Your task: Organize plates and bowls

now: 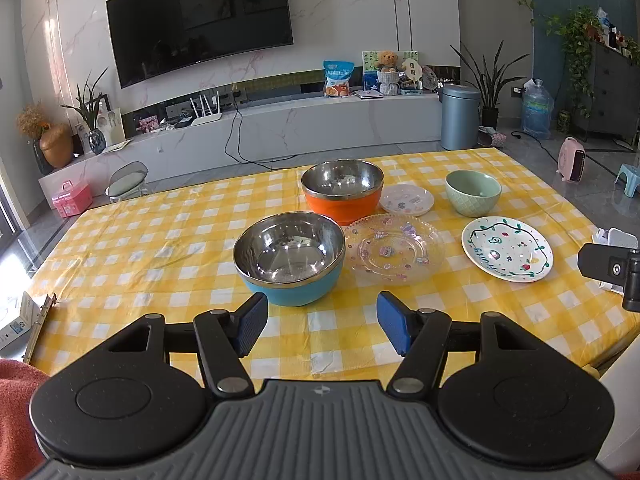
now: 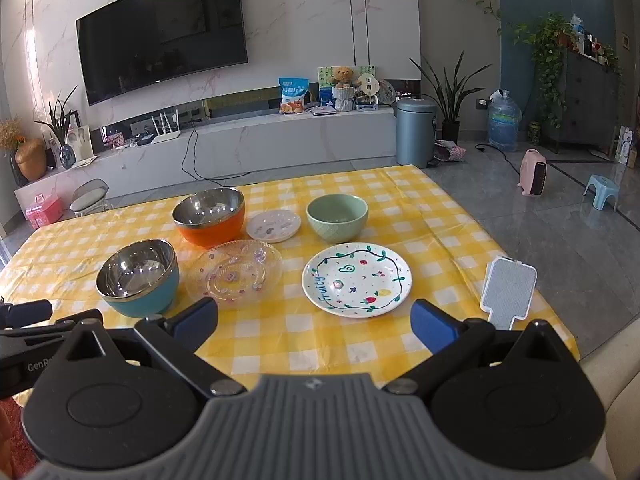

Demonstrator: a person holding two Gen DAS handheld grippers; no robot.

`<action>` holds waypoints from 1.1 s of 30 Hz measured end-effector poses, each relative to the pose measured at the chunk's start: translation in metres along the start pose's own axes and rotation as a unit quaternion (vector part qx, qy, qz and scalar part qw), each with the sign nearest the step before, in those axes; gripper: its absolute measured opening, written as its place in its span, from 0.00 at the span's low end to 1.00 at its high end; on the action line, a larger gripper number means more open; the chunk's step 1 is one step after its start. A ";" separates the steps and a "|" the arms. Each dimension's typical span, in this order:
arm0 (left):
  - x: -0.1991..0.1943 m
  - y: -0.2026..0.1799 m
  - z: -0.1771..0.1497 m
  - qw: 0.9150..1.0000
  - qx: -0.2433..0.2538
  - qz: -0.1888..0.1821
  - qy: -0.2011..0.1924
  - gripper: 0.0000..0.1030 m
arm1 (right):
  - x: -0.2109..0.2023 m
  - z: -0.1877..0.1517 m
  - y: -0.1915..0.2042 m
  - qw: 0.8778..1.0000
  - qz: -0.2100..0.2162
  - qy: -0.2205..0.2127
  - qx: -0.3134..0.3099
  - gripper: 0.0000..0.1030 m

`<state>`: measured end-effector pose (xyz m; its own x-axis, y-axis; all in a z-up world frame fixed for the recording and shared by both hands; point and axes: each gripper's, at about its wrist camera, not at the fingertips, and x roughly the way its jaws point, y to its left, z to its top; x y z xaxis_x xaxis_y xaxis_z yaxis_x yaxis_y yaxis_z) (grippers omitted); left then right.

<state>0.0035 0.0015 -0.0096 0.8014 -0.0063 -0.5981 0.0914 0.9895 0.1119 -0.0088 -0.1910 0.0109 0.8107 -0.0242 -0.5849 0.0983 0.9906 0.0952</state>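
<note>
On the yellow checked table (image 1: 160, 240) stand a blue steel-lined bowl (image 1: 289, 258) (image 2: 138, 278), an orange steel-lined bowl (image 1: 341, 190) (image 2: 209, 216), a green ceramic bowl (image 1: 473, 193) (image 2: 337, 217), a clear glass plate (image 1: 394, 254) (image 2: 234, 274), a small pink-patterned plate (image 1: 407, 199) (image 2: 273, 225) and a white painted "Fruity" plate (image 1: 507, 249) (image 2: 357, 280). My left gripper (image 1: 322, 326) is open and empty, just before the blue bowl. My right gripper (image 2: 314, 326) is open and empty, in front of the white plate.
A white and grey paddle-shaped object (image 2: 508, 290) lies at the table's right edge. A booklet and binder (image 1: 24, 320) lie at the left edge. Beyond the table are a TV wall, a low cabinet, a grey bin (image 1: 460, 116) and plants.
</note>
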 end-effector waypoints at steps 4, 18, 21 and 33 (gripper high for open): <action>0.000 0.000 0.000 1.000 -0.001 0.000 0.001 0.72 | 0.001 -0.001 0.001 1.000 -0.002 0.000 -0.003 0.97; 0.000 0.000 0.000 1.000 -0.002 -0.001 0.001 0.72 | 0.004 -0.001 0.001 1.000 -0.007 0.005 0.001 0.97; 0.000 0.000 -0.001 1.000 -0.001 -0.001 0.001 0.72 | 0.004 -0.001 0.001 1.000 -0.007 0.005 0.001 0.97; -0.001 -0.002 -0.001 1.000 -0.001 -0.002 0.001 0.72 | 0.005 -0.001 0.000 1.000 -0.008 0.008 0.002 0.97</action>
<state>0.0018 -0.0005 -0.0100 0.7997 -0.0095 -0.6003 0.0926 0.9899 0.1077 -0.0059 -0.1905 0.0073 0.7996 -0.0388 -0.5992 0.1138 0.9896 0.0879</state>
